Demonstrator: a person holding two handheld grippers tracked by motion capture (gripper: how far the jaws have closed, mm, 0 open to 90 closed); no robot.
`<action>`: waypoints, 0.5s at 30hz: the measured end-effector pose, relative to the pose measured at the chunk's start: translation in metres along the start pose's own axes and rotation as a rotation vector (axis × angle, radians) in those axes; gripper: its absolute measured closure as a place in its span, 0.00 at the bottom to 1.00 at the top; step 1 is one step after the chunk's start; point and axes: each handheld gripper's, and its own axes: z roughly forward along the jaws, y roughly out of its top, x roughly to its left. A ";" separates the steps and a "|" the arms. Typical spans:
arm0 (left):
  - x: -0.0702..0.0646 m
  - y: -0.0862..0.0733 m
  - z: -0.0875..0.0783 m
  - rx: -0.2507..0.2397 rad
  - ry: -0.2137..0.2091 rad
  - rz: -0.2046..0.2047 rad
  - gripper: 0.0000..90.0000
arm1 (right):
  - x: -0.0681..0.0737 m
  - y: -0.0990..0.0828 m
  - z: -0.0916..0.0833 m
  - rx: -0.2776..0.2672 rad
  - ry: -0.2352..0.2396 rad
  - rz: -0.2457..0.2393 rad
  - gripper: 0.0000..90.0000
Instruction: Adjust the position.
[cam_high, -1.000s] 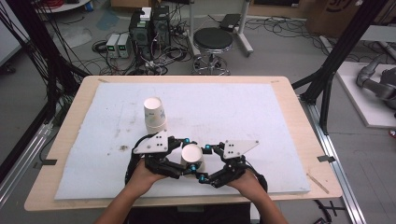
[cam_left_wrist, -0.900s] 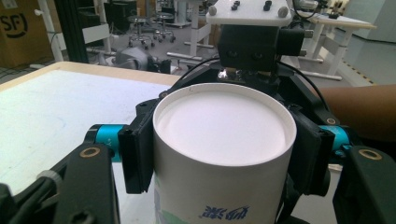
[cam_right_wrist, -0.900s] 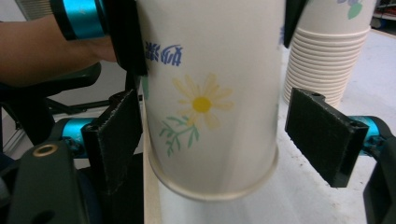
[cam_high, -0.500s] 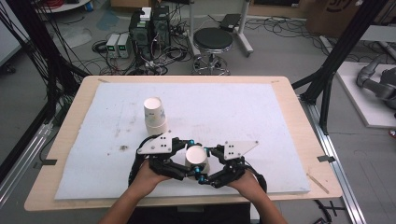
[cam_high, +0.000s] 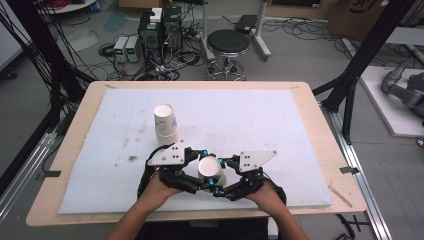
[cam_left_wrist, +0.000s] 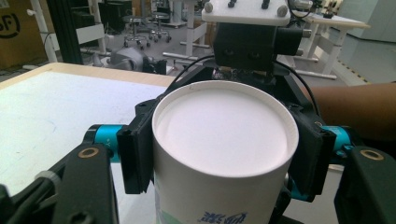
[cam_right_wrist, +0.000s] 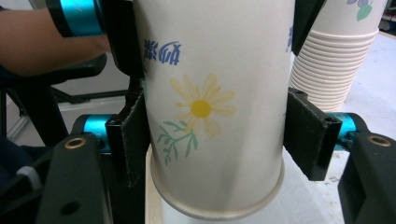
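An upturned white paper cup with a yellow flower print stands near the table's front edge between both grippers. In the left gripper view the left gripper has its pads against the cup just under its base; these jaws have just eased open a little. In the right gripper view the right gripper has just been closing, and its pads now sit on the cup's lower wall above the rim. From above, the left gripper and right gripper face each other.
A stack of several upturned paper cups stands just behind the grippers, and is close on the right in the right gripper view. A white foam mat covers the wooden table. A stool and cables lie on the floor beyond.
The right gripper's jaws have closed in on the cup that the left gripper held. Both hands and the cup have stayed where they were.
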 end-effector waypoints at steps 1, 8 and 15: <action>-0.001 0.000 0.001 -0.001 0.011 -0.003 0.36 | 0.000 0.000 0.000 0.007 -0.004 -0.009 0.35; -0.001 0.002 -0.001 0.007 0.018 -0.017 0.18 | 0.000 0.003 -0.004 0.057 -0.017 -0.040 0.35; 0.001 0.005 -0.008 0.061 0.034 0.006 0.18 | -0.004 0.012 -0.008 0.148 -0.048 -0.087 0.35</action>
